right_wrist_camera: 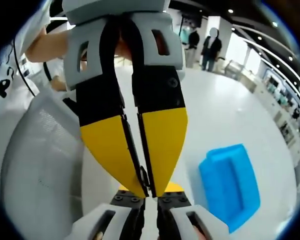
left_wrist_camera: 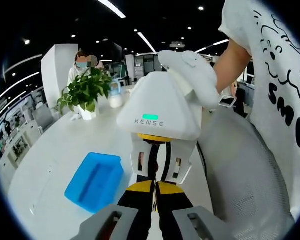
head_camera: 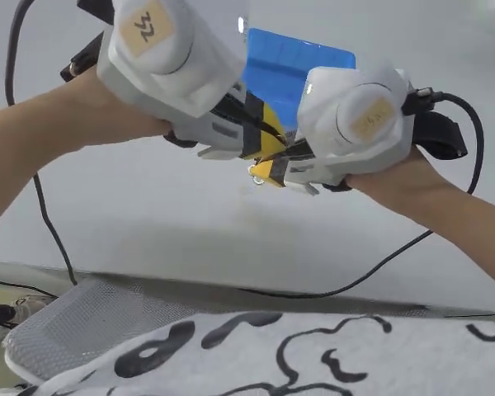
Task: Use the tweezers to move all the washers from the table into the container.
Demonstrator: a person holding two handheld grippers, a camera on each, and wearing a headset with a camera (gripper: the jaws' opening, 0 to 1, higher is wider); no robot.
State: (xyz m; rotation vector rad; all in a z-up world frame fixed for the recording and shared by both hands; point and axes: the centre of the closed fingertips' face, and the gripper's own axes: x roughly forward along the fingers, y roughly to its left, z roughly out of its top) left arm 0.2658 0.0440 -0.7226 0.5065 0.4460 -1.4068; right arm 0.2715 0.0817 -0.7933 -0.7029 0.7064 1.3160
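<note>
Over the white table [head_camera: 148,214] I hold both grippers tip to tip. My left gripper [head_camera: 272,153] points right, and its yellow pads [right_wrist_camera: 165,140] are pressed together on the thin dark tweezers [right_wrist_camera: 140,150]. My right gripper [head_camera: 268,171] faces it from the right, its jaws also closed where the tweezers' end reaches them [right_wrist_camera: 150,196]. In the left gripper view my own yellow-tipped jaws [left_wrist_camera: 155,189] meet the right gripper [left_wrist_camera: 159,176] head on. The blue container [head_camera: 301,70] lies flat on the table just beyond the grippers. A tiny ring-like speck [head_camera: 256,179] hangs under the tips; I cannot tell what it is.
A black cable [head_camera: 379,264] trails over the table's near side, and another cable [head_camera: 45,214] hangs at the left. A grey mesh chair back [head_camera: 74,322] is below the table edge. A potted plant [left_wrist_camera: 85,90] stands far back, with people beyond it.
</note>
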